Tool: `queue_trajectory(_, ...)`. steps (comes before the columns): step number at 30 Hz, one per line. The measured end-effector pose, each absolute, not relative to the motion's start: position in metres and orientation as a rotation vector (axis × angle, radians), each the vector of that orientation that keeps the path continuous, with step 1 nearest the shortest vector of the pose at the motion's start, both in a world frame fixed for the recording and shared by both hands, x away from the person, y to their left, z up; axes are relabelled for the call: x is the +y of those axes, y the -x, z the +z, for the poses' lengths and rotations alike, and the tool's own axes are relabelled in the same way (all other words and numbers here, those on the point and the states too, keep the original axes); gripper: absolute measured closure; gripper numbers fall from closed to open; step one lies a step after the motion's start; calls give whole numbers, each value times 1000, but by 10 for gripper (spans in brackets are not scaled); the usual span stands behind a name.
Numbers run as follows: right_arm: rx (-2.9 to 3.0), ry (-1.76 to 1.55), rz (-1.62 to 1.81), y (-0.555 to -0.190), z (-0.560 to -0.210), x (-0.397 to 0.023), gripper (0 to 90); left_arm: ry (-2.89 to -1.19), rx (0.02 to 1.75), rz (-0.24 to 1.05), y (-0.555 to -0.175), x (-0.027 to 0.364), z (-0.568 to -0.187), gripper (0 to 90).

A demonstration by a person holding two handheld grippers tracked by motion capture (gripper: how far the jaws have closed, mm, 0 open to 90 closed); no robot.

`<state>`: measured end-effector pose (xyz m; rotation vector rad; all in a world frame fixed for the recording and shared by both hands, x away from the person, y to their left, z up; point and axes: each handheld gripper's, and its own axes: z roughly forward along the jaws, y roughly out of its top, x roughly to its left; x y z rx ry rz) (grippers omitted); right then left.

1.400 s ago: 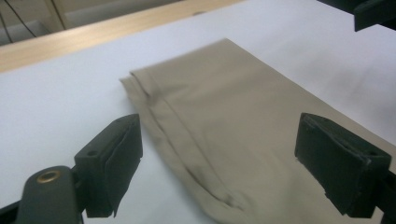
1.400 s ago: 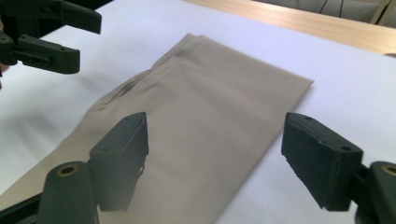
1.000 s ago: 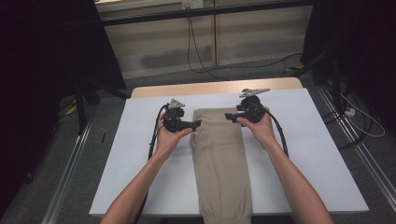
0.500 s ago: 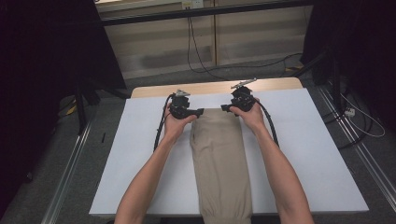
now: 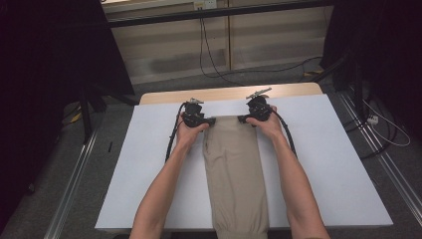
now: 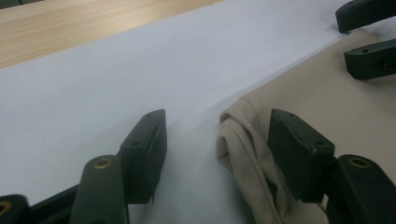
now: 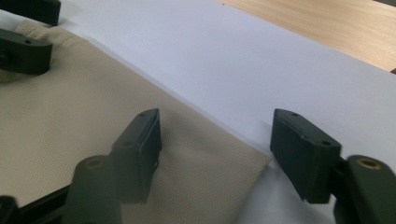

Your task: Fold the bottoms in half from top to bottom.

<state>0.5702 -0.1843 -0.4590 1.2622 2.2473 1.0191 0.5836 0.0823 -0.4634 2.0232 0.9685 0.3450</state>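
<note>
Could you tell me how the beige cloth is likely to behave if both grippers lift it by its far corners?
The cloth is probably floppy: its corner bunches in folds in the left gripper view, so it should sag. It looks thin and flat, likely light. Its woven texture suggests it won't slip easily.

The table (image 5: 318, 90) is covered by a white sheet (image 5: 149, 169); a bare wooden strip is exposed along the far edge. Black cables (image 5: 209, 55) are routed across the grey floor (image 5: 50, 174) beyond.

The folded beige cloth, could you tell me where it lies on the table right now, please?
In the high view the folded beige cloth lies mid-table on the white sheet, running from the near edge to the left gripper and right gripper, at its far corners.
</note>
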Motion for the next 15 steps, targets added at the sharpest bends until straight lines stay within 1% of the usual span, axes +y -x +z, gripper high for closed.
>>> queue_trajectory(1, 2255, -1256, 1032, -570, -459, -185, 399, -2021, 966, 369, -583, 80, -464, 401)
queue_trajectory(2, 2256, -1256, 1037, -569, -459, -185, 419, -2051, 933, 363, -584, 81, -463, 412)
queue_trajectory(3, 2261, -1254, 1035, -569, -459, -184, 446, -2041, 926, 338, -584, 79, -463, 448)
queue_trajectory(4, 2272, -1241, 1035, -569, -458, -184, 486, -2063, 892, 304, -584, 78, -462, 531)
queue_trajectory(5, 2287, -1231, 1036, -568, -457, -183, 544, -2067, 882, 297, -583, 75, -463, 595)
queue_trajectory(6, 2298, -1217, 1047, -567, -457, -182, 599, -2073, 881, 300, -582, 74, -462, 629)
queue_trajectory(7, 2303, -1215, 1054, -567, -457, -181, 628, -2075, 885, 266, -582, 74, -461, 671)
queue_trajectory(8, 2307, -1231, 1068, -566, -457, -182, 663, -2065, 890, 218, -581, 74, -462, 746)
queue_trajectory(9, 2309, -1234, 1080, -567, -457, -182, 724, -2062, 895, 207, -580, 75, -462, 814)
queue_trajectory(10, 2322, -1244, 1090, -566, -457, -182, 819, -2056, 900, 191, -579, 76, -462, 832)
queue_trajectory(12, 2323, -1290, 1109, -565, -456, -181, 828, -2046, 914, 176, -577, 77, -461, 849)
queue_trajectory(13, 2312, -1310, 1115, -564, -456, -181, 836, -2047, 919, 190, -576, 79, -460, 853)
queue_trajectory(15, 2302, -1330, 1112, -563, -454, -181, 844, -2003, 936, 186, -575, 83, -457, 856)
